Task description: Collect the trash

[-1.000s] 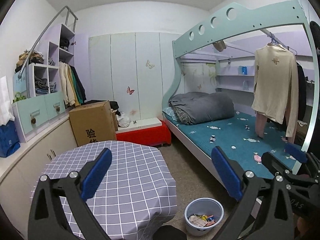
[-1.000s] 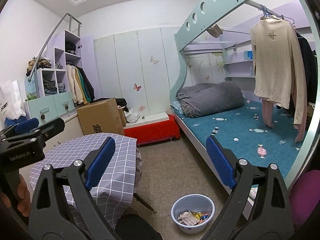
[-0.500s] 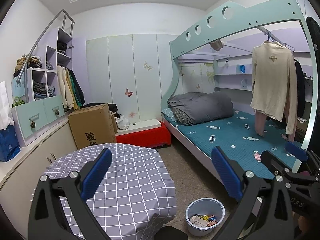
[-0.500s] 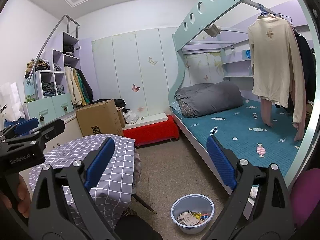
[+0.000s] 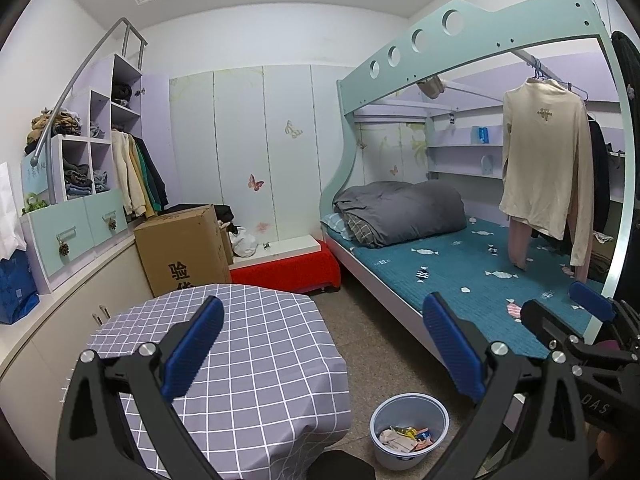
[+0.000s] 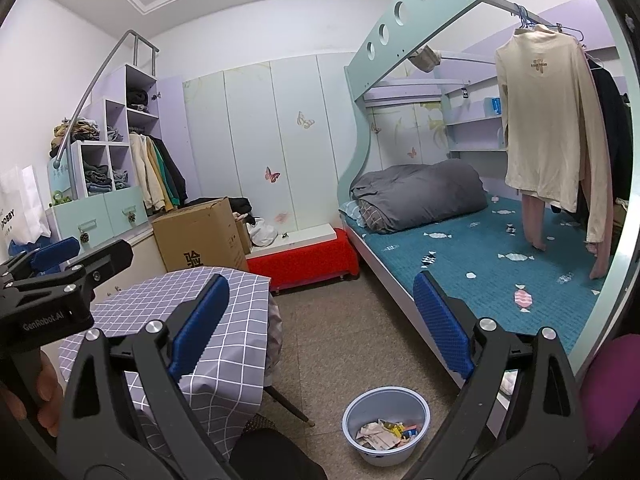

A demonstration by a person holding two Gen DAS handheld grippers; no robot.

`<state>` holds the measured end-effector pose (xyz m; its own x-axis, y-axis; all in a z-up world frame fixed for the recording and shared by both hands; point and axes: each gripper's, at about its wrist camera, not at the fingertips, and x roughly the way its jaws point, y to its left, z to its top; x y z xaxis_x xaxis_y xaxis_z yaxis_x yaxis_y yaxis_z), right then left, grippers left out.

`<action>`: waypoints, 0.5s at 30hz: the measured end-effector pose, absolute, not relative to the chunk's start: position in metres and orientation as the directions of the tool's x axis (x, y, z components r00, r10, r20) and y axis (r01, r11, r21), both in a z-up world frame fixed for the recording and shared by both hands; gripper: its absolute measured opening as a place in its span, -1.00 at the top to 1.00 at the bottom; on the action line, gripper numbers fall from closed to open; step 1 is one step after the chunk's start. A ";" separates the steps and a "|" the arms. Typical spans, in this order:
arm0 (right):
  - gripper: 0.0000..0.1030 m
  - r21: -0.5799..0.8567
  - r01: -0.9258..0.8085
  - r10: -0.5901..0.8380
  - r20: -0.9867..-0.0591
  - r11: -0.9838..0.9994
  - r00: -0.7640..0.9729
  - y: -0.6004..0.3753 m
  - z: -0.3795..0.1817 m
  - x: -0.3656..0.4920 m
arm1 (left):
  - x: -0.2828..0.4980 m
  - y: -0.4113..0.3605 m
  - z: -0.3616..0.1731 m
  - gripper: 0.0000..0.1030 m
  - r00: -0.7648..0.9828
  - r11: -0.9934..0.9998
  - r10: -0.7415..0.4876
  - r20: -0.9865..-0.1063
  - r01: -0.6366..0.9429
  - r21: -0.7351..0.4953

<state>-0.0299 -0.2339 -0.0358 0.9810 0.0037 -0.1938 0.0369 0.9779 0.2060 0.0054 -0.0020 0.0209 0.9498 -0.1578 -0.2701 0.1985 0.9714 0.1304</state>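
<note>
Trash already lying in bin below, between both wide-open, empty grippers — left gripper, right gripper; collecting apparently finishing, no loose litter showing.

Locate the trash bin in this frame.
The trash bin sits on the floor, low and right of centre in both wrist views, between the checked-cloth table and the bed frame, with wrappers inside.

Left gripper and right gripper held level, fingers spread wide (both empty).
</note>
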 end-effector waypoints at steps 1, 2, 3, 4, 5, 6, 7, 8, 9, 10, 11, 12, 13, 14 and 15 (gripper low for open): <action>-0.77 0.206 0.038 0.003 -0.193 0.978 0.981 -0.233 -0.036 -0.030 | 0.006 -0.002 0.021 -0.90 0.949 0.971 -0.159 -0.271 0.200 0.131; -0.77 0.208 0.038 0.003 -0.194 0.977 0.981 -0.233 -0.036 -0.030 | 0.006 -0.002 0.021 -0.90 0.949 0.971 -0.160 -0.271 0.201 0.132; -0.77 0.208 0.038 0.004 -0.196 0.977 0.981 -0.233 -0.037 -0.030 | 0.006 -0.002 0.021 -0.90 0.949 0.970 -0.161 -0.271 0.202 0.132; -0.77 0.208 0.038 0.004 -0.197 0.977 0.980 -0.233 -0.037 -0.030 | 0.006 -0.002 0.020 -0.90 0.949 0.970 -0.161 -0.272 0.203 0.133; -0.77 0.208 0.039 0.004 -0.199 0.977 0.980 -0.232 -0.037 -0.029 | 0.006 -0.003 0.020 -0.90 0.948 0.970 -0.161 -0.273 0.203 0.133; -0.77 0.209 0.038 0.005 -0.201 0.977 0.980 -0.232 -0.038 -0.029 | 0.006 -0.003 0.020 -0.90 0.948 0.970 -0.162 -0.274 0.204 0.134; -0.77 0.210 0.037 0.006 -0.201 0.977 0.980 -0.233 -0.038 -0.029 | 0.006 -0.004 0.020 -0.90 0.948 0.969 -0.162 -0.275 0.205 0.135; -0.77 0.211 0.036 0.008 -0.202 0.977 0.979 -0.234 -0.037 -0.028 | 0.007 -0.005 0.019 -0.90 0.947 0.969 -0.161 -0.276 0.205 0.136; -0.77 0.211 0.036 0.008 -0.203 0.977 0.979 -0.233 -0.038 -0.028 | 0.006 -0.005 0.019 -0.90 0.947 0.969 -0.162 -0.276 0.206 0.136; -0.77 0.210 0.036 0.007 -0.203 0.977 0.979 -0.233 -0.038 -0.028 | 0.007 -0.005 0.019 -0.90 0.947 0.969 -0.163 -0.278 0.206 0.136; -0.77 0.210 0.037 0.007 -0.204 0.977 0.979 -0.233 -0.038 -0.029 | 0.006 -0.006 0.019 -0.90 0.946 0.969 -0.163 -0.279 0.207 0.135; -0.77 0.211 0.036 0.008 -0.204 0.977 0.979 -0.233 -0.038 -0.028 | 0.007 -0.006 0.019 -0.90 0.946 0.969 -0.164 -0.280 0.207 0.135; -0.77 0.212 0.036 0.008 -0.205 0.977 0.979 -0.234 -0.038 -0.028 | 0.007 -0.007 0.019 -0.90 0.946 0.969 -0.162 -0.280 0.206 0.135; -0.77 0.211 0.037 0.007 -0.205 0.977 0.979 -0.235 -0.038 -0.028 | 0.007 -0.007 0.019 -0.90 0.946 0.969 -0.162 -0.281 0.207 0.136; -0.77 0.211 0.038 0.006 -0.207 0.977 0.978 -0.235 -0.038 -0.027 | 0.007 -0.007 0.019 -0.90 0.946 0.969 -0.163 -0.281 0.207 0.135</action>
